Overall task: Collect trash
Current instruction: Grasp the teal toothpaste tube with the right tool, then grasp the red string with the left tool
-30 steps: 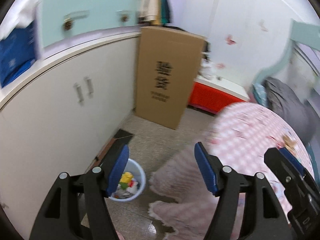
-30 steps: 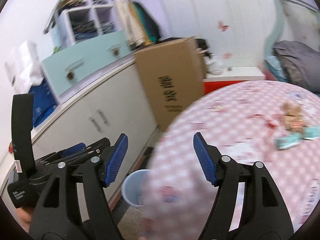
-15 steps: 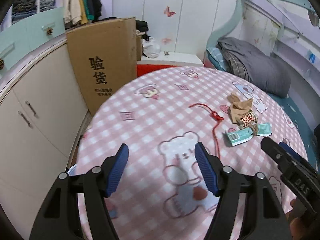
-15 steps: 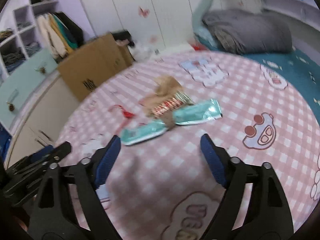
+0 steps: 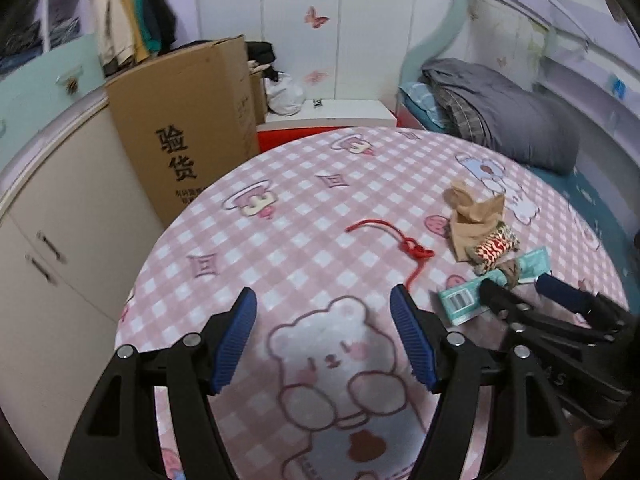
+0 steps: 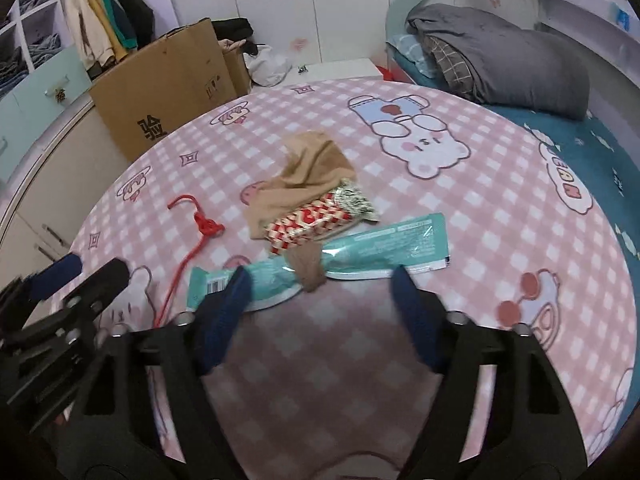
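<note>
A round table, covered by a pink checked cloth printed with bears, is seen below both claws. The trash is gathered on its right half: a teal wrapper with a barcode at its left end, a red-and-white patterned wrapper lying across a crumpled tan piece, and a red string with a knot, trailing toward the near edge. A tan strip is laid over the middle of the teal wrapper.

The right claw is held low over the near edge of the teal wrapper, with its jaws standing apart; they have just been closing, and its blue fingertips are seen at the wrapper's near edge, though contact cannot be told and nothing is gripped. The left claw is held wide and empty over the bear print, just left of the string's lower end, with bare cloth between its jaws.

Open cloth is left at the table's left half and far side. Beyond the left edge a cardboard box is stood beside white cabinets; "验货" is printed on it in black, the smaller line beneath being unreadable. "BEAR" is read, sideways, on the cloth at the right. A grey blanket is piled on the bed behind.
</note>
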`<state>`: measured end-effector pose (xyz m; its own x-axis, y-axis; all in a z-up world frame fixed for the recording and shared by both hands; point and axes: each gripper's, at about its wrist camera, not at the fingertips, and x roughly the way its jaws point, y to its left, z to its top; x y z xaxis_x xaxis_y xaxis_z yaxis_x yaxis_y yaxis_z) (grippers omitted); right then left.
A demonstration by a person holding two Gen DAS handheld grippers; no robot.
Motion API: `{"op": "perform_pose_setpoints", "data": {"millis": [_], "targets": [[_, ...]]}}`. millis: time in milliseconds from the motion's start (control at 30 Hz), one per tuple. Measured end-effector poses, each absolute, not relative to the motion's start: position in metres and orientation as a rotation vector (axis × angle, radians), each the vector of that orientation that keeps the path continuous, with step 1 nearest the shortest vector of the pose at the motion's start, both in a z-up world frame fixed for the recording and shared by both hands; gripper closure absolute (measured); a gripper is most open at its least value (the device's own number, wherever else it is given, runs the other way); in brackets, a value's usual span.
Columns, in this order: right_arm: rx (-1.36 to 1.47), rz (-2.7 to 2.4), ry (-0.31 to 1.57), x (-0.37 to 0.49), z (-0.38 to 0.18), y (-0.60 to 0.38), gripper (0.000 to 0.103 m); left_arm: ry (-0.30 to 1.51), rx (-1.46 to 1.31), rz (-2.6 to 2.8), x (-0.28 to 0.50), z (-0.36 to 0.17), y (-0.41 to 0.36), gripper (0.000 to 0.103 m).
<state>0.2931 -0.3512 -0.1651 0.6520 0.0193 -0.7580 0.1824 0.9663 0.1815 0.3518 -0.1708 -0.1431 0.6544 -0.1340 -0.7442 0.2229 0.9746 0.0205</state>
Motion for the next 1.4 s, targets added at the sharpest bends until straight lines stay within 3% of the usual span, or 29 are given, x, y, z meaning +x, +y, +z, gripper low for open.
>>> {"op": "perform_pose_setpoints", "data": {"millis": [67, 133, 167, 200, 233, 500, 533, 600, 700, 767, 800, 867, 933, 1000, 1400], "targets": [[0.237, -0.128, 0.865, 0.291, -0.166, -0.36, 0.068, 0.847, 0.124, -0.231, 0.356, -0.147, -0.181, 0.035], [0.298, -0.11, 0.865, 0.289, -0.166, -0.37, 0.074, 0.866, 0.15, -0.248, 0.361, -0.154, -0.192, 0.035], [0.329, -0.102, 0.856, 0.285, -0.163, -0.374, 0.071, 0.872, 0.162, -0.254, 0.362, -0.156, -0.197, 0.035], [0.361, -0.091, 0.83, 0.282, -0.16, -0.378, 0.061, 0.874, 0.175, -0.256, 0.363, -0.158, -0.2, 0.035], [0.364, -0.09, 0.821, 0.282, -0.159, -0.379, 0.041, 0.867, 0.186, -0.242, 0.364, -0.158, -0.202, 0.035], [0.356, -0.121, 0.846, 0.299, -0.164, -0.359, 0.03, 0.881, 0.214, -0.241, 0.366, -0.166, -0.204, 0.035], [0.338, -0.131, 0.85, 0.303, -0.164, -0.354, 0.025, 0.884, 0.204, -0.253, 0.366, -0.166, -0.202, 0.039], [0.322, -0.144, 0.86, 0.309, -0.164, -0.348, 0.024, 0.887, 0.184, -0.257, 0.367, -0.166, -0.198, 0.047], [0.245, -0.181, 0.884, 0.321, -0.166, -0.337, 0.019, 0.88, 0.181, -0.26, 0.365, -0.165, -0.193, 0.071], [0.169, -0.189, 0.904, 0.325, -0.169, -0.329, 0.018, 0.876, 0.191, -0.255, 0.364, -0.165, -0.192, 0.096], [0.142, -0.192, 0.907, 0.324, -0.17, -0.327, 0.021, 0.875, 0.195, -0.253, 0.364, -0.165, -0.191, 0.101], [0.129, -0.184, 0.905, 0.318, -0.169, -0.33, 0.03, 0.879, 0.166, -0.272, 0.364, -0.164, -0.186, 0.102], [0.145, -0.199, 0.894, 0.307, -0.167, -0.342, 0.063, 0.882, 0.133, -0.283, 0.363, -0.164, -0.179, 0.102], [0.191, -0.174, 0.887, 0.299, -0.166, -0.354, 0.075, 0.871, 0.1, -0.285, 0.36, -0.161, -0.171, 0.102], [0.349, -0.029, 0.78, 0.239, -0.144, -0.343, 0.08, 0.765, -0.027, -0.321, 0.316, -0.122, -0.129, 0.103]]}}
